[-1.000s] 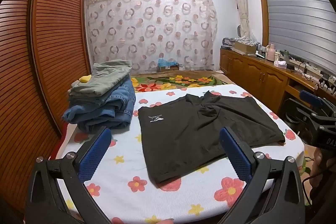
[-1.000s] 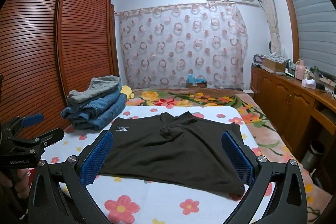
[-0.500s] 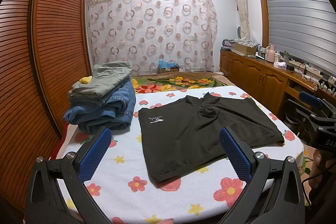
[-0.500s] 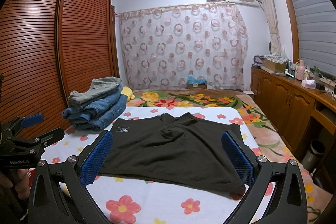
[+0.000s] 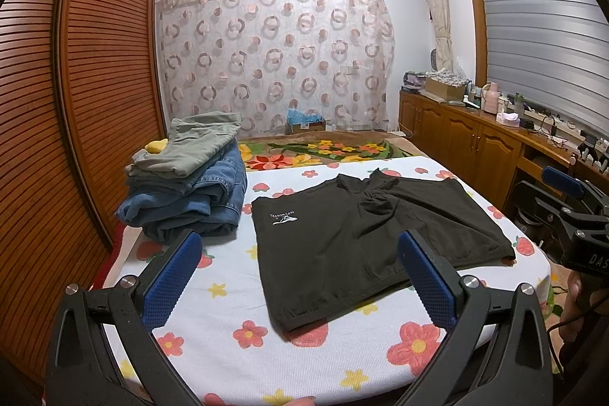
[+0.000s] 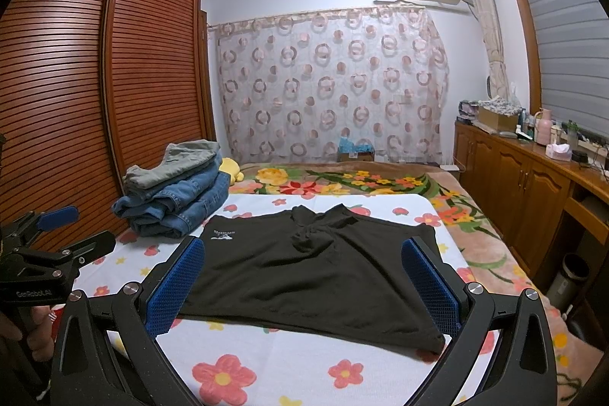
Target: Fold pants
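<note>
Left gripper (image 5: 298, 271) and right gripper (image 6: 302, 278) are hovering wide apart, empty, over black shorts (image 6: 312, 273) on the bed (image 6: 266, 364); bunched crotch risking a crooked fold.

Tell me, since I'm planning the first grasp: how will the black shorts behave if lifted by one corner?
The black shorts lie flat and thin with soft bunching at the crotch, so they will probably drape limply from one pinch. They look light, likelier to slide over the flowered sheet than resist. Both grippers are open and empty.
</note>
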